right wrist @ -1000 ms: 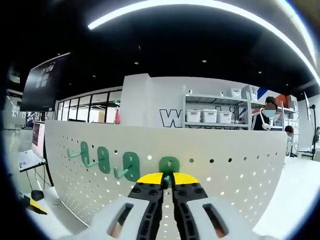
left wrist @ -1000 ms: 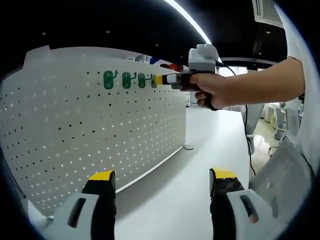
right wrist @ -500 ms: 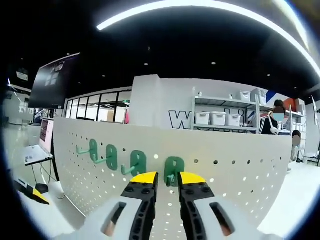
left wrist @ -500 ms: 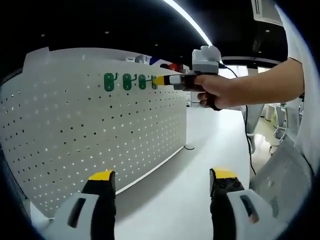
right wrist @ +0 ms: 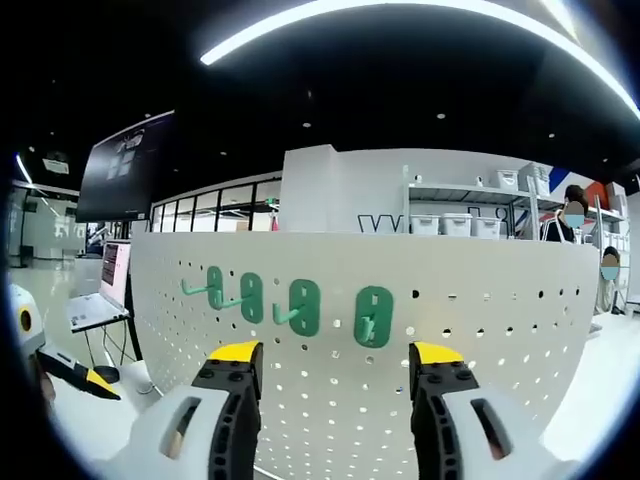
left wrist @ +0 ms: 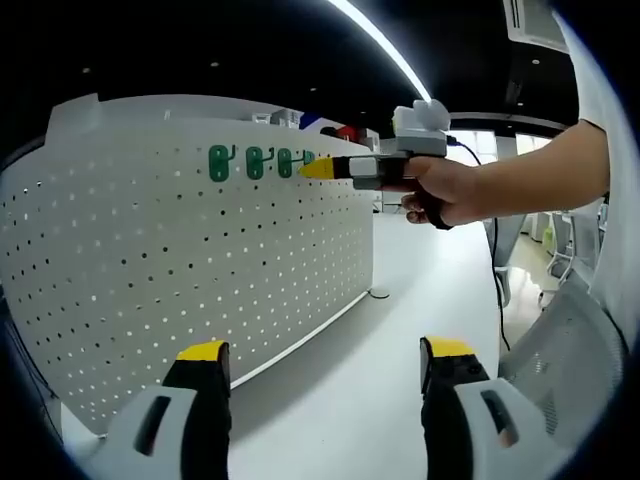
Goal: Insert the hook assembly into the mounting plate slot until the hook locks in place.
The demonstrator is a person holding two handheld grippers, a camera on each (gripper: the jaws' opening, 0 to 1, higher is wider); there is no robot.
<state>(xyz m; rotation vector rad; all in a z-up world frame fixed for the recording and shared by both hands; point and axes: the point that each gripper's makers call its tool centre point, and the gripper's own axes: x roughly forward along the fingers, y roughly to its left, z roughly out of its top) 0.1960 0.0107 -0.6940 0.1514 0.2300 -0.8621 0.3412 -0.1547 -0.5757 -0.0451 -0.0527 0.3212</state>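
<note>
While both grippers' jaws gape empty, right gripper view shows four hooks (right wrist: 373,316) on pegboard (right wrist: 500,330).

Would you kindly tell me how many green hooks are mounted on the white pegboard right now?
4, in one row near the top of the pegboard: leftmost hook, second hook, third hook, and rightmost hook, which sits ahead of the open right gripper.

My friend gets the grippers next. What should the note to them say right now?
Left gripper: open, holding nothing, low in front of the white pegboard.
Right gripper: open, holding nothing, facing the rightmost green hook.
Things: four green hooks sit in a row near the pegboard's top edge.
Done: the rightmost hook sits on the board by itself.
Left: check it is locked; the pictures cannot tell.
</note>
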